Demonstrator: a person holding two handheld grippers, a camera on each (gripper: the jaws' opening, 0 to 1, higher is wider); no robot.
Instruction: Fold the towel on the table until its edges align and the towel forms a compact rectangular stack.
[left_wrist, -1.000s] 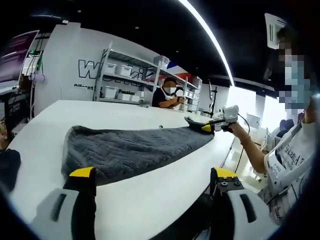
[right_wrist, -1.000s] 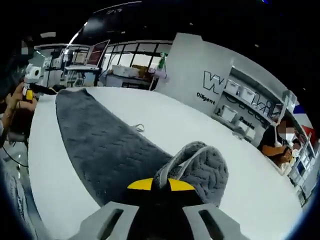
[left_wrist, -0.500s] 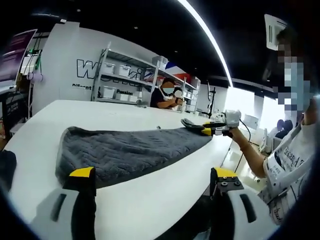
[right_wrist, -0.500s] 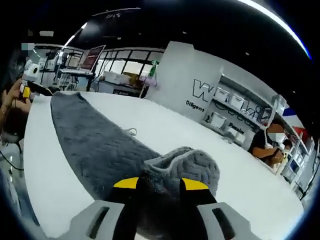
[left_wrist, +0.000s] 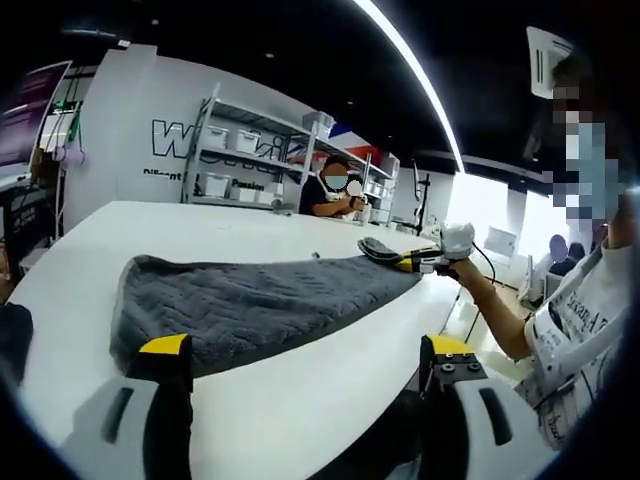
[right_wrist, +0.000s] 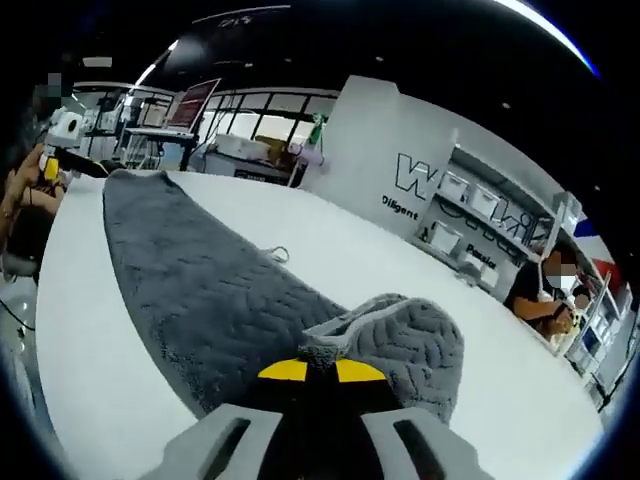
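Note:
A long grey quilted towel lies stretched across the white table. My left gripper hovers near the table's front edge with its jaws wide open and nothing between them, short of the towel's near end. At the far end, my right gripper pinches the towel's raised corner. In the right gripper view, that gripper is shut on a bunched fold of the towel, and the rest of the towel runs away to the left. The left gripper shows small beyond the towel's other end.
A dark object sits at the table's left edge. A small cord loop lies on the table beside the towel. A seated person and shelves of white bins stand behind. The person holding the grippers stands at the right.
The right gripper's jaws stood wider apart around the fold half a second ago and are now close together on it. The towel's near end has settled slightly lower and flatter.

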